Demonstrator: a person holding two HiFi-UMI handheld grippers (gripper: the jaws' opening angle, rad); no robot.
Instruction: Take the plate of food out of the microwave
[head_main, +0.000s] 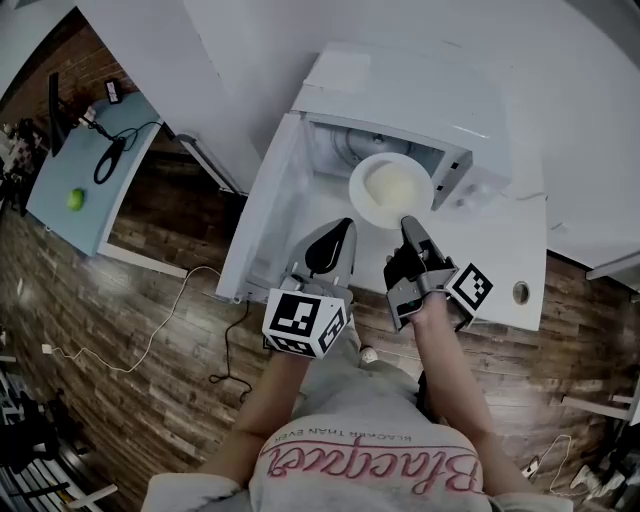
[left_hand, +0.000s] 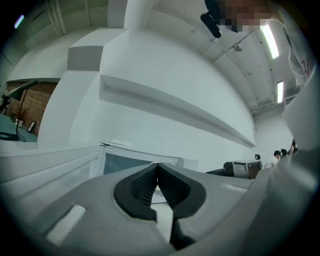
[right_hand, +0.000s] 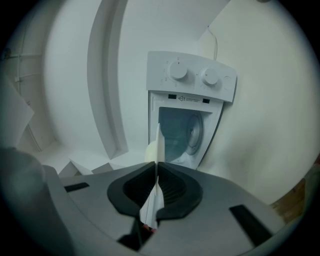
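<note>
White plate (head_main: 392, 190) of food is seen from the head view at the mouth of the open microwave (head_main: 400, 95). Its near rim is pinched by the right gripper (head_main: 408, 226) (edge-on between the jaws in that gripper's view). The left gripper (head_main: 338, 232) is closed tight on nothing.

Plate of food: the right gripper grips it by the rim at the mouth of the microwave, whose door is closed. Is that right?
Not quite. The door stands open, swung to the left in the head view. The rest holds: the right gripper is shut on the rim of the plate, at the mouth of the microwave.
</note>
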